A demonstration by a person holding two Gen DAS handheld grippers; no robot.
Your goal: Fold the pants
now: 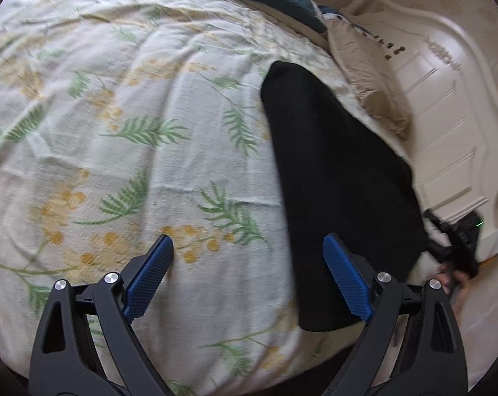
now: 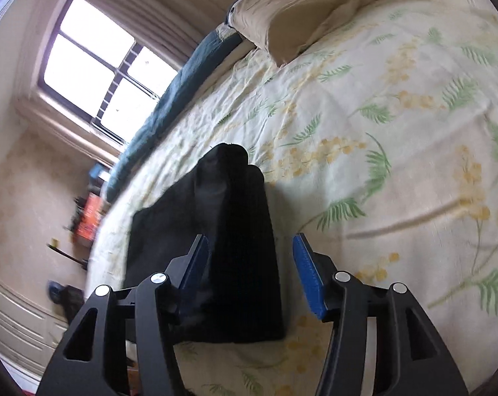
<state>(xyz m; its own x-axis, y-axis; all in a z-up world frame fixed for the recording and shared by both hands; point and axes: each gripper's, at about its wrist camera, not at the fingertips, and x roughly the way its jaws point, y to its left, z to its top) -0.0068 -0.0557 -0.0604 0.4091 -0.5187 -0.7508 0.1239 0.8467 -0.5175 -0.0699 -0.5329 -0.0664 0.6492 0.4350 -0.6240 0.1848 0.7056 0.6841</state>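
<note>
The black pants [image 1: 334, 178] lie folded into a long narrow stack on the right part of the floral bed sheet [image 1: 116, 132]. My left gripper [image 1: 248, 238] hovers open above the sheet, its right pad over the stack's near end and nothing between the pads. In the right wrist view the pants [image 2: 229, 191] rise in a bunched hump at their far end. My right gripper [image 2: 249, 237] is open with the near end of the pants between its jaws. The left pad lies against the cloth and the right pad stands clear of it. That right gripper [image 1: 460, 241] shows dark and blurred past the pants.
A beige pillow [image 1: 371, 82] lies at the head of the bed by the cream headboard [image 1: 440, 99]. A dark blue blanket [image 2: 169, 99] runs along the far edge below a window [image 2: 93, 66]. Floor clutter [image 2: 90, 214] sits beyond the bed's side.
</note>
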